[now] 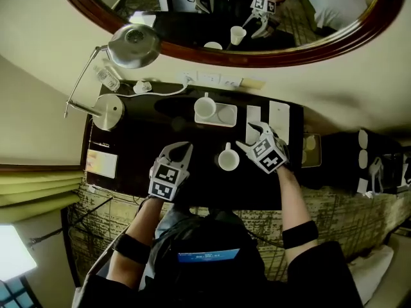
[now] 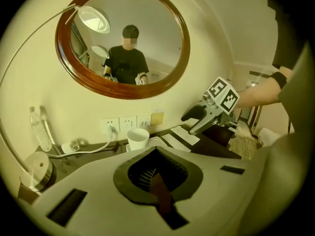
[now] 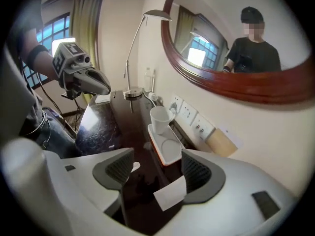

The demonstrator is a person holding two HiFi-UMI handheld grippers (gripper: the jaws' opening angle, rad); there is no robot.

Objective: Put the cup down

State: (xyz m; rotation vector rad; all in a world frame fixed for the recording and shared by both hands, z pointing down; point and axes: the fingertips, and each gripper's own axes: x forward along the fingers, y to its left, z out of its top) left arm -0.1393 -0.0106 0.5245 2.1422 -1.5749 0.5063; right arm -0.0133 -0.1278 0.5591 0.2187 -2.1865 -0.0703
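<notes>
White ceramic cup: upright on the dark desk, nearer the person than the tray and apart from it. Its inside shows plain white and its handle turns toward the tray.

Tray: white, rectangular, at the back of the desk. It holds a second cup, also white and upright, on its left half. The right half shows a round recess.

Left tongs: closed, nothing between the jaws. They sit nearer the person than the tray and to its left.

Right tongs: jaws apart, gripping nothing, with desk surface and the corner of a white card between them. They sit nearer the person than the tray and to its right, just beside the first cup.

Cards: two white strips flat on the desk, right of the tray. Any print is too small to read.

Sockets: a white row on the wall directly behind the tray, one with a plug and white cable.

Lamp: brushed metal with a round base, left of the tray.

Bottle: clear plastic, left of the tray near the wall, label unreadable.

Marker cubes on both tongs: black-and-white square patterns, no lettering.
</notes>
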